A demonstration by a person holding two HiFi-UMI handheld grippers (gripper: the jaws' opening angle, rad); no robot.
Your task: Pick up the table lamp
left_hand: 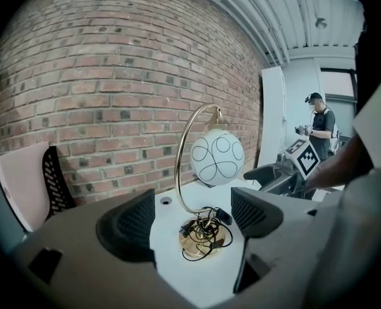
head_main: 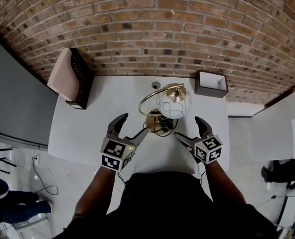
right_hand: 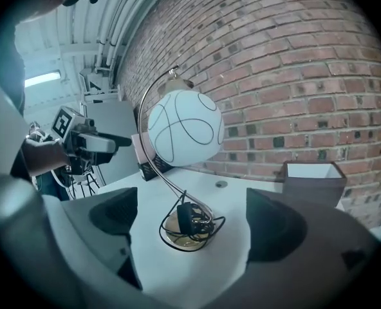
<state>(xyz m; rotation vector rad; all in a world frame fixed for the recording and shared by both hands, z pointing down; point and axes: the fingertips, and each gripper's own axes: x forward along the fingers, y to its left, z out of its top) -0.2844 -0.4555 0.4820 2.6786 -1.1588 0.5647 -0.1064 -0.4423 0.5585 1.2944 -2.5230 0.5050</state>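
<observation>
The table lamp stands on the white table [head_main: 87, 128]: a white globe shade [head_main: 171, 108] with black looping lines, a curved brass stem, and a round brass base [head_main: 157, 122] with a black cord coiled on it. My left gripper [head_main: 134, 124] is open just left of the base. My right gripper [head_main: 187, 127] is open just right of it. In the left gripper view the base [left_hand: 200, 238] lies ahead, between the spread jaws of the left gripper [left_hand: 194, 221], untouched. The right gripper view shows the base [right_hand: 185, 230] ahead of the open right gripper [right_hand: 194, 216], with the globe [right_hand: 184, 129] above.
A brown box [head_main: 211, 83] with a white inside sits at the table's back right corner. A pink panel with a black mesh stand [head_main: 70, 77] is at the back left. A brick wall [head_main: 147, 24] runs behind the table. A person [left_hand: 319, 124] stands far off.
</observation>
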